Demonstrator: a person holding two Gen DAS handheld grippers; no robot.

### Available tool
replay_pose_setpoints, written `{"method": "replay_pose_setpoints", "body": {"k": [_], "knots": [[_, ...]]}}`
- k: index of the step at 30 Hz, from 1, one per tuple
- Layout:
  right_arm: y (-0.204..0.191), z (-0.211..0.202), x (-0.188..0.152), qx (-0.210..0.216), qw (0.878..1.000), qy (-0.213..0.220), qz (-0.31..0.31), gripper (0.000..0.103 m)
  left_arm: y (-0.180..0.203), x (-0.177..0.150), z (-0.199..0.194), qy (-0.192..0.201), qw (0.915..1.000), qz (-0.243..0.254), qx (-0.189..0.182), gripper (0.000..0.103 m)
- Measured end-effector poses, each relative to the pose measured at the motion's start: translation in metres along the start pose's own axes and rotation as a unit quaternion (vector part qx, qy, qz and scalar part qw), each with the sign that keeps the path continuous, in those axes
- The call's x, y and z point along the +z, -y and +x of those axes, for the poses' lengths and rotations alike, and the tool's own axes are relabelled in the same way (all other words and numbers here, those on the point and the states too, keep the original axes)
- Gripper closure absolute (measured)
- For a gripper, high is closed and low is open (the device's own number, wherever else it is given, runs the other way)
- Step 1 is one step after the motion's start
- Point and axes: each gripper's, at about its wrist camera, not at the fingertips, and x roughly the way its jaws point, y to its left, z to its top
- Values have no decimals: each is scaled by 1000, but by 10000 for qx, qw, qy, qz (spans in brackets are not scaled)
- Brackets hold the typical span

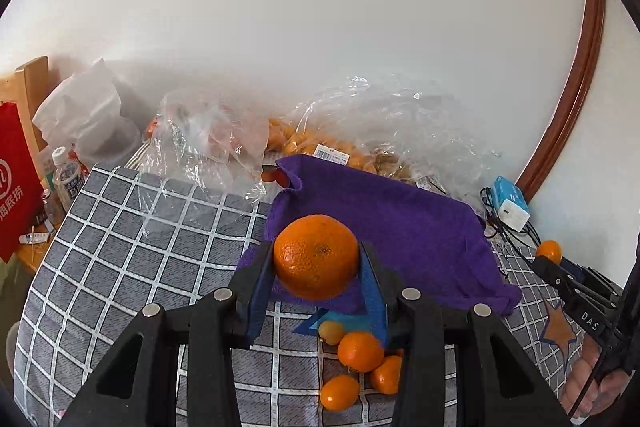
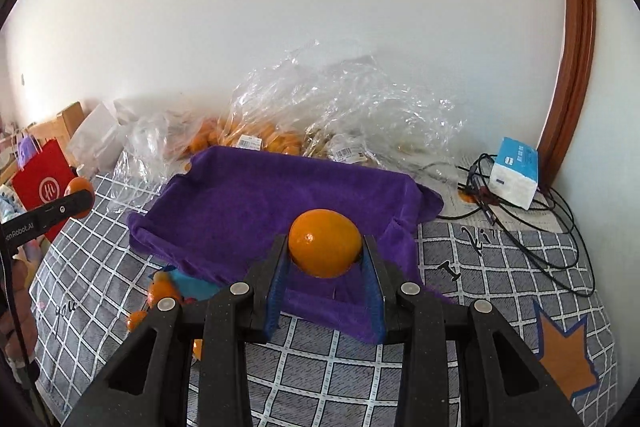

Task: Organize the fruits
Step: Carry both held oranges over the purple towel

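Note:
My left gripper (image 1: 316, 259) is shut on a large orange (image 1: 316, 255) and holds it above the near edge of a purple cloth-lined tray (image 1: 400, 219). My right gripper (image 2: 325, 247) is shut on a smoother orange (image 2: 325, 242) above the same tray (image 2: 260, 195). Several small oranges (image 1: 360, 351) lie on the grey checked cloth below the left gripper; they also show at the left in the right wrist view (image 2: 162, 291). The right gripper with its orange shows at the right edge of the left view (image 1: 549, 251); the left one shows at the left of the right view (image 2: 80, 201).
Clear plastic bags of oranges (image 1: 320, 143) lie behind the tray against the wall. A blue-white box (image 2: 514, 171) and black cables (image 2: 540, 227) sit at the right. A red paper bag (image 1: 16, 183), bottles (image 1: 66, 175) and a white bag (image 1: 84, 107) stand at the left.

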Motion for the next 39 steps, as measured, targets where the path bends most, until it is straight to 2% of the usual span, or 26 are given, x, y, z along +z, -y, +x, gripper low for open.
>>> {"method": "replay_pose_setpoints", "body": {"k": [3,5,17,28,31,39], "knots": [[-4,8,-3,86,10000,44,1,68,-4,4,19,-140,9998,-131,-22,64],[-5,21,-5,211,9997,-88,57,68,-8,9,30,-195,9996,-215,-24,64],[14,92,11,-59,9988,-297,396,68,3,36,93,-307,9991,-299,-78,64],[15,138,-1,-265,9967,-663,396,68,5,19,145,-719,9973,-151,-23,64],[12,142,-5,-296,9967,-703,269,68,6,13,153,-856,9963,-65,-34,64],[9,156,-14,-450,9947,-906,207,68,20,8,158,-868,9956,350,100,64]]}}
